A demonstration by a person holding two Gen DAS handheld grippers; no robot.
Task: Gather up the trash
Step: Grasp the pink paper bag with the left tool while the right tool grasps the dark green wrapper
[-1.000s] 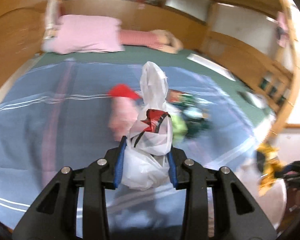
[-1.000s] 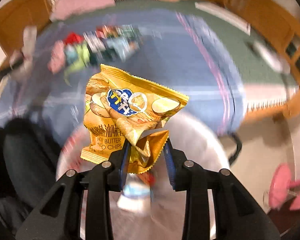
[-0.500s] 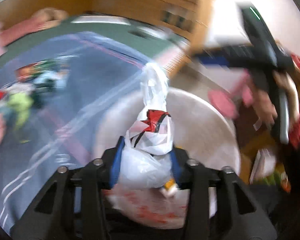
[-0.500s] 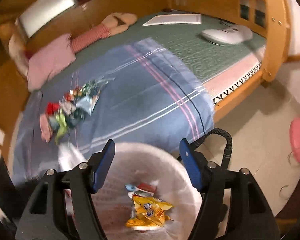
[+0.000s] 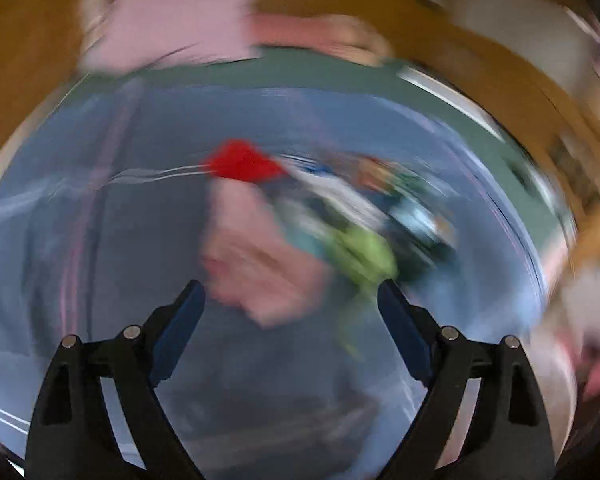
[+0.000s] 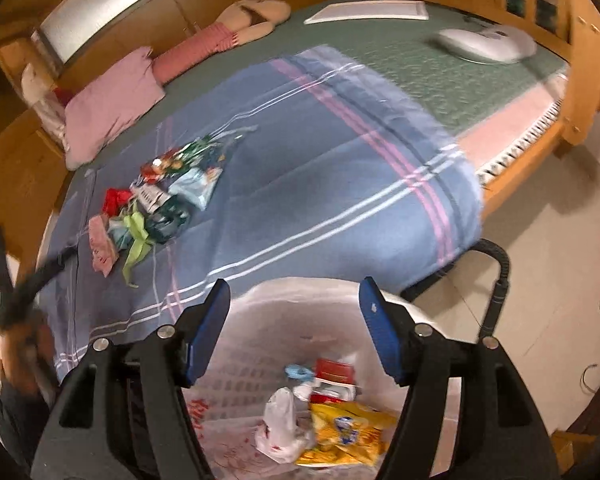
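My left gripper (image 5: 292, 304) hangs over the blue blanket (image 5: 140, 240), its jaws opening with nothing between them. The view is blurred. Just beyond its tips lies the trash pile: a pink wrapper (image 5: 256, 264), a red piece (image 5: 240, 164) and a green wrapper (image 5: 364, 256). My right gripper (image 6: 294, 308) stands open and empty above the white bin (image 6: 300, 292). In the bin lie a knotted white plastic bag (image 6: 280, 428), a yellow chip bag (image 6: 344, 436) and a red packet (image 6: 334, 370). The same trash pile (image 6: 156, 204) shows on the bed's left in the right wrist view.
A pink pillow (image 6: 108, 108) and a striped cushion (image 6: 196, 50) lie at the head of the wooden bed. A white device (image 6: 484, 44) and a flat white board (image 6: 368, 12) rest on the green mattress. A black hose (image 6: 496, 276) stands by the bin on the tiled floor.
My left gripper let go of the white bag, which now lies in the bin, and swung back to the pile on the bed. My right gripper stays open above the bin.
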